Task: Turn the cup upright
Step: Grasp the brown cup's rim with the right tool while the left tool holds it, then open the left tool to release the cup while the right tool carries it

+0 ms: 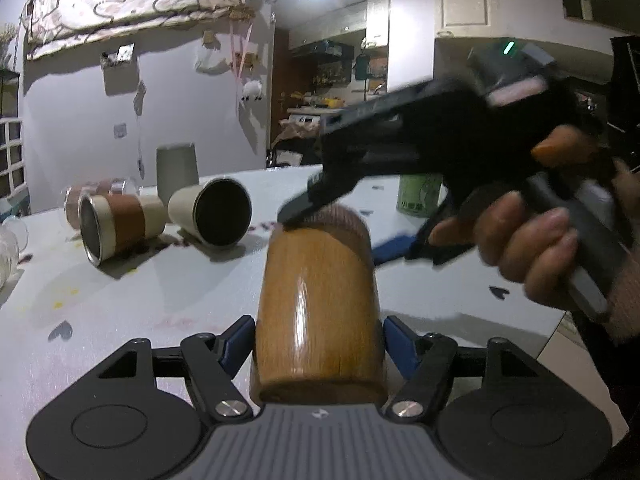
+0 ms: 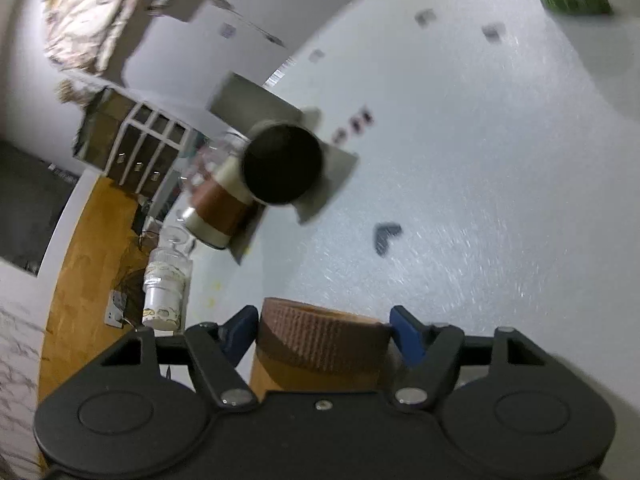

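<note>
A glossy wooden cup (image 1: 318, 312) with a brown ribbed band at its far end lies lengthwise between the blue pads of my left gripper (image 1: 318, 344), which is shut on it. My right gripper (image 1: 352, 220) comes in from the right, held by a hand, and its fingers close around the cup's banded end. In the right wrist view the ribbed band (image 2: 324, 340) sits between the blue pads of the right gripper (image 2: 324, 328), which grips it.
On the white table (image 1: 120, 300) lie a cream cup with a dark inside (image 1: 212, 212), a cream cup with a brown sleeve (image 1: 120, 224) and glass cups at the left. A grey cup (image 1: 177, 168) stands upside down behind them. A green container (image 1: 418, 196) stands at the right.
</note>
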